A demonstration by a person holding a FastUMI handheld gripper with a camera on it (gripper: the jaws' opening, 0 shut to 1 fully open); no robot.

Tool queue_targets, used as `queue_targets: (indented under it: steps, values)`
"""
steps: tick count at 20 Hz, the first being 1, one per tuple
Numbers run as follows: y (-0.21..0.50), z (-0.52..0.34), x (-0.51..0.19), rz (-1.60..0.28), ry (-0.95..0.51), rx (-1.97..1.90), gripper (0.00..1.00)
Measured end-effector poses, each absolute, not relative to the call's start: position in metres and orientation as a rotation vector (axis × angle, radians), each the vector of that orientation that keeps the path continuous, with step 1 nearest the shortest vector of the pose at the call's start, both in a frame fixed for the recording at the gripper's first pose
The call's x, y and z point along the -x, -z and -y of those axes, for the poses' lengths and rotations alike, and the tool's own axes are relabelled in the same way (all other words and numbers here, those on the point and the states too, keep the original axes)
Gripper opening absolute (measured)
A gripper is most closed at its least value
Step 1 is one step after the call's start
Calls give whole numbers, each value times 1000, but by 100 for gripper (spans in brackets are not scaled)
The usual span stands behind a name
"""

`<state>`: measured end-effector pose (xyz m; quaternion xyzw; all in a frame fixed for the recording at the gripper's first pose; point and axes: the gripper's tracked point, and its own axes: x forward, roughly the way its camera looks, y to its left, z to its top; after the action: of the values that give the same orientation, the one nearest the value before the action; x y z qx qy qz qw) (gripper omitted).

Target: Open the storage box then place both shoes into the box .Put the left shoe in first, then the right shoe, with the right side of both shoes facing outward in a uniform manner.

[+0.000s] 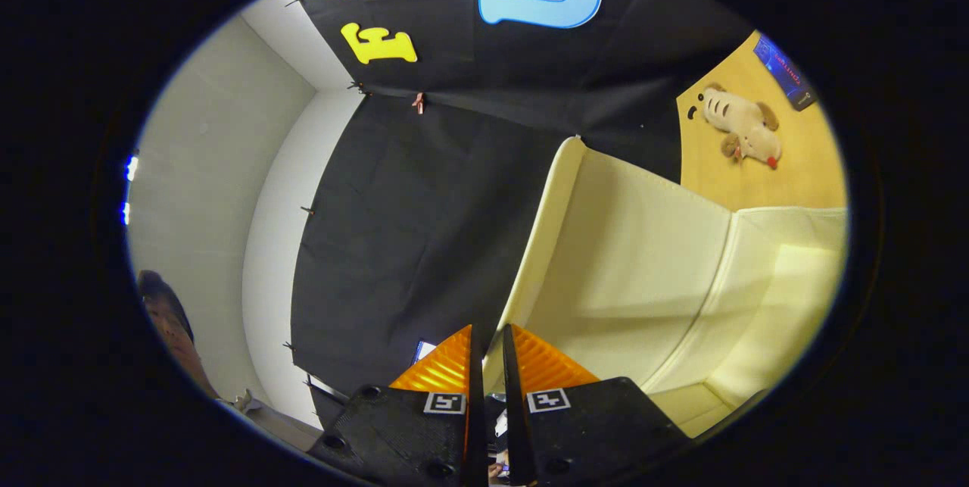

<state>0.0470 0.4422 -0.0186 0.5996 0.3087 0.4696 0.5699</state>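
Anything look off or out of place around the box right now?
Nothing looks damaged or spilled. The cream storage box fills the space just ahead of the gripper, whose fingers are nearly closed on nothing. A plush toy lies on the wooden table beyond the box, unrelated to the shoes.

A recording booth, not a lived-in home: black cloth (424, 229) clipped over plain white walls (219, 169), a cream storage box (643, 275) at lower right, a plush toy (742, 131) on the wooden tabletop (757, 176) upper right.
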Motion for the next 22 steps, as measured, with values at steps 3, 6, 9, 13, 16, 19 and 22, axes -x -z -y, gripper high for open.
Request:
queue_targets:
  steps: [3,6,9,13,16,19,22]
  values:
    - [26,-476,-54,-746,-1086,-1368,14]
    - [37,-492,-57,-757,-1039,-1325,15]
    - [55,-493,-58,-775,-998,-1257,59]
    - [71,-476,-59,-781,-924,-1188,96]
    - [90,-442,-49,-769,-840,-1076,96]
    - [133,-378,-33,-752,-669,-833,96]
    - [170,-290,-9,-767,-493,-609,96]
